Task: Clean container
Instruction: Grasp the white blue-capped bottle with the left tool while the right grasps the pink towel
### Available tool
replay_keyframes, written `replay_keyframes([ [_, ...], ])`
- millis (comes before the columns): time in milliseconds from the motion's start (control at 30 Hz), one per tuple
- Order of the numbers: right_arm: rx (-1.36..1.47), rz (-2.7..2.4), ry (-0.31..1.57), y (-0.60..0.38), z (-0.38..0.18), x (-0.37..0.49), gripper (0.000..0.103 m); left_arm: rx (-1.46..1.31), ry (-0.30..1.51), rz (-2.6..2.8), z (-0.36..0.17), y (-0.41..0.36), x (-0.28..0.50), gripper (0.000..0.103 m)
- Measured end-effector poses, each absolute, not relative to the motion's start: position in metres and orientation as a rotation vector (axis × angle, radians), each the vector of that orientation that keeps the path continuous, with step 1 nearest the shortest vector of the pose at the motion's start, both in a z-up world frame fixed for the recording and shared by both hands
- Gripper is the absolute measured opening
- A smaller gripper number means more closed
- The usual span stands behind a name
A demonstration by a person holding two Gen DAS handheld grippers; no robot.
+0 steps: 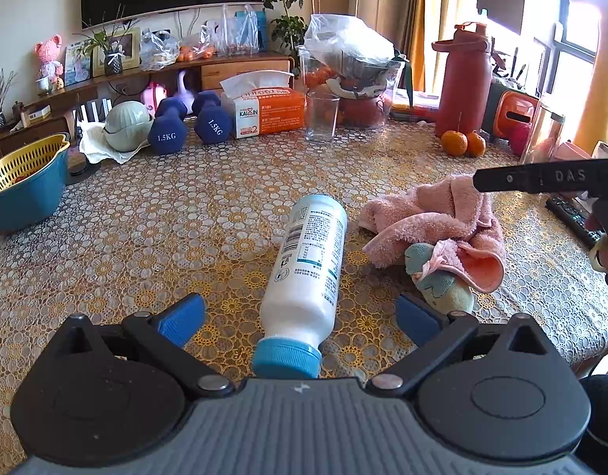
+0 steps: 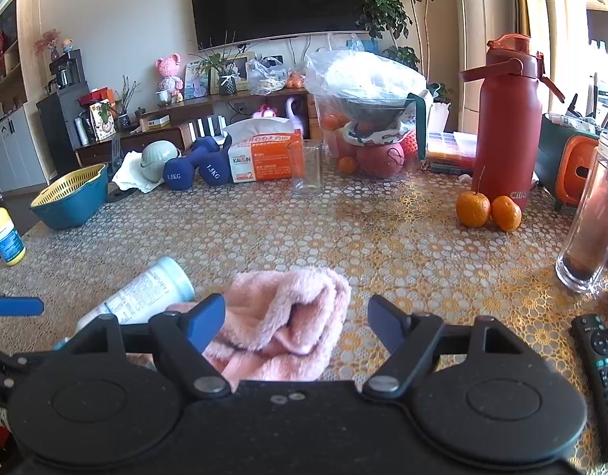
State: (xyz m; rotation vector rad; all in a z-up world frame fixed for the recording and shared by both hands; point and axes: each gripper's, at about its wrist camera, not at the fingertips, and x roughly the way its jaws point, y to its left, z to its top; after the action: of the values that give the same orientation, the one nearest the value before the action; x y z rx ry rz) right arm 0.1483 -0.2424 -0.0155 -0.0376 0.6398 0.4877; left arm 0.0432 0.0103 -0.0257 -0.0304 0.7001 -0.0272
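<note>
A white bottle with a blue cap lies on its side on the patterned tablecloth, cap toward the camera. My left gripper is open, its blue pads either side of the bottle's neck end without touching it. A crumpled pink towel lies just right of the bottle. In the right wrist view my right gripper is open, low over the pink towel, which sits between its pads. The bottle lies to its left there.
At the back stand a clear glass, a tissue box, two blue dumbbells, a red flask and two oranges. A blue-and-yellow colander bowl is at the left. A remote and a tall clear tumbler are at the right.
</note>
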Motion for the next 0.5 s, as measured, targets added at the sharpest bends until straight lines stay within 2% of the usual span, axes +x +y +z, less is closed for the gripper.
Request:
replay_keyframes([
  [233,0.009,0.455,0.740,-0.233,-0.043,0.185,0.079,0.002,0.737,-0.044,-0.037,0.009,0.065,0.103],
  [500,-0.018,0.477,0.800,-0.216,-0.066,0.186,0.077,0.052,0.746,-0.050,-0.057,0.003,0.077,0.102],
])
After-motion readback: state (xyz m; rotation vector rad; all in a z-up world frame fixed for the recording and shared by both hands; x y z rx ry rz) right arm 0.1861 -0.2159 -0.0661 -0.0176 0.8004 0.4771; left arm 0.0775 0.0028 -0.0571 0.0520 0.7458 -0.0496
